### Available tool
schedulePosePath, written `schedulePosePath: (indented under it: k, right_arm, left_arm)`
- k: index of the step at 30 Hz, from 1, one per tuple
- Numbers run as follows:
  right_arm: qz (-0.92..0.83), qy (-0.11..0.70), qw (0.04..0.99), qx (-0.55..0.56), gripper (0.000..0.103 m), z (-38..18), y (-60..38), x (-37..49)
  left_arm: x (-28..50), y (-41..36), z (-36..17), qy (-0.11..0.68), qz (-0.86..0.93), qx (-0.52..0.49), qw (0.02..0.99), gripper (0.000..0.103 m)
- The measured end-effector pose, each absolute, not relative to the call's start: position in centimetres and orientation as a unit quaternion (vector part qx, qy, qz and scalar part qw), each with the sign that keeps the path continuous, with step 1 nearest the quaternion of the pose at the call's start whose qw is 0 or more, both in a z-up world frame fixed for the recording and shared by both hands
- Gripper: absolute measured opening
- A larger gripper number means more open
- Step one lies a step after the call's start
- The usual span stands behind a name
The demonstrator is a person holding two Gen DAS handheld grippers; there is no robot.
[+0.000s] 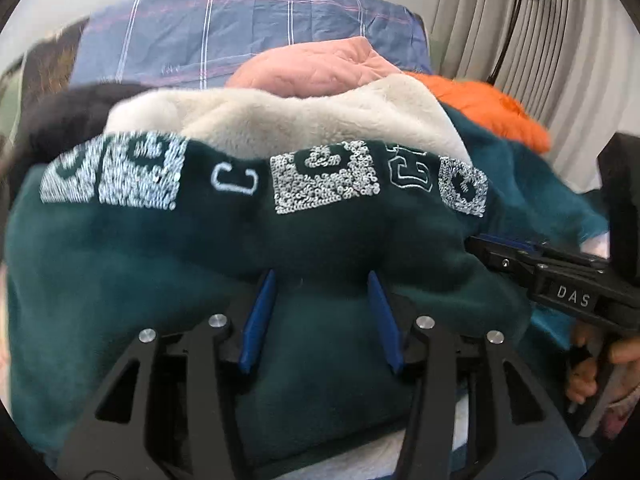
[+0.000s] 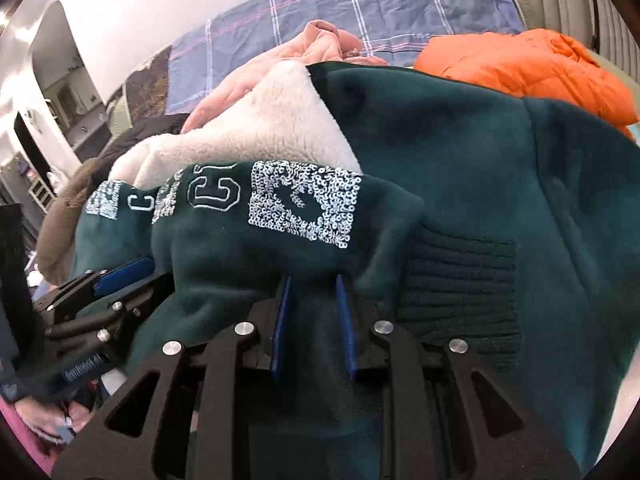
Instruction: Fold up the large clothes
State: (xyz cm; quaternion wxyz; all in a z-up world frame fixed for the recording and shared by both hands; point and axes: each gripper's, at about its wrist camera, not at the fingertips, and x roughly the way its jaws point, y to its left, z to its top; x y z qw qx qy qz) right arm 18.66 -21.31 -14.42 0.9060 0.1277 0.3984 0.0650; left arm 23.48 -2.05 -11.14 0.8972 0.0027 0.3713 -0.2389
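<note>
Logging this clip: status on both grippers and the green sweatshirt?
Left gripper shut on green sweatshirt. Right gripper shut on its fabric near the ribbed cuff. Sweatshirt draped over cream fleece; clothes pile behind.

Left tongs (image 1: pixel 322 280) and right tongs (image 2: pixel 313 282) apparently clamped, side by side.

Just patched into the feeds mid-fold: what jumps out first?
The dark green sweatshirt with silver sequin letters fills both views, cream fleece lining showing above it. Both grippers, left and right, are pinching its fabric. Behind lies a bright orange jacket on the blue plaid sheet.
</note>
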Motion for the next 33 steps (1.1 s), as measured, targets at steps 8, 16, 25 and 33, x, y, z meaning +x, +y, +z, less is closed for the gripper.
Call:
schedulePosePath:
  k: [8,16,25,33]
  right_arm:
    - [0.109,0.417,0.885,0.179,0.031,-12.4,-24.2,16.7]
    - [-0.175,0.289,0.9,0.274,0.068,-6.1,-44.4,7.4]
    - [-0.357,0.277,0.782,0.428,0.078,-10.8,-64.0,2.2]
    - [-0.366,0.21,0.768,0.481,0.018,-11.5,-65.5,1.8]
  left_arm:
    - [22.8,-2.4,-11.1,0.354,-0.236,0.008,0.905,0.049]
    - [22.6,-2.8,-10.7,0.348,-0.233,0.009,0.908,0.049]
    - [22.5,-2.9,-10.7,0.348,-0.23,0.013,0.909,0.049]
    - [22.6,-2.8,-10.6,0.348,-0.231,0.012,0.908,0.049]
